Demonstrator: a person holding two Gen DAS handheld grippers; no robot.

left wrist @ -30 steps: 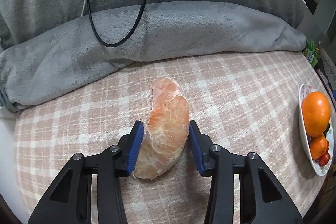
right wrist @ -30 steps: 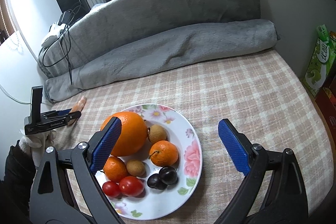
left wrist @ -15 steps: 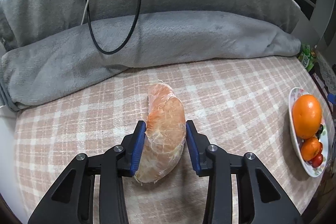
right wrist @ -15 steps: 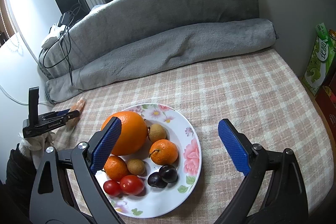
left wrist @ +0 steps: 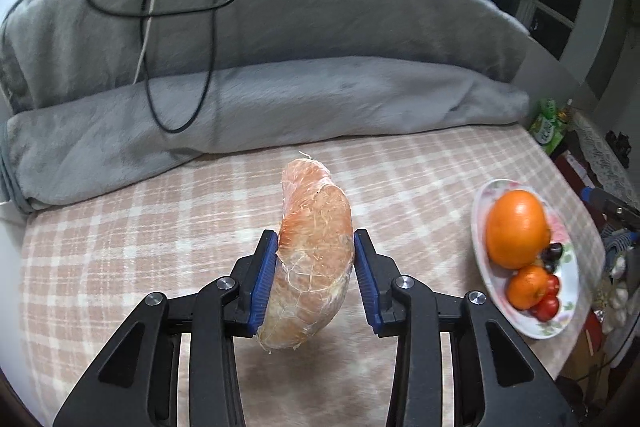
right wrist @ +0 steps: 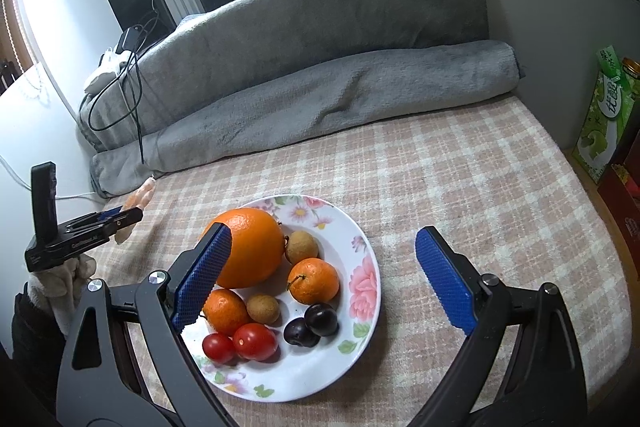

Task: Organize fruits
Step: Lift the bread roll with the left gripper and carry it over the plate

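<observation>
**Mara:** Jaws of the left gripper (left wrist: pixel 315 269) have just been closing on the peeled pomelo segment (left wrist: pixel 314 251), and now both blue pads press its sides. A second ago the segment lay on the checked cloth (left wrist: pixel 120 247); now a shadow sits under its lower tip, so it looks lifted clear.

**Theo:** So the pick looks done, and carrying it to the plate (left wrist: pixel 568 323) at the right edge of the frame should be next. What about the other gripper?

**Mara:** The right gripper (right wrist: pixel 322 277) hangs over the plate with its jaws wide apart and nothing between them; it has not shifted.

**Theo:** Its view adds the plate's full load: a big orange (right wrist: pixel 250 247), two mandarins, longans, plums and cherry tomatoes, with bare rim at the right. The left view shows only part of that.

**Mara:** And the left view alone shows the pads' contact; from the right, the segment is a small pale shape at the left of the frame.
</observation>
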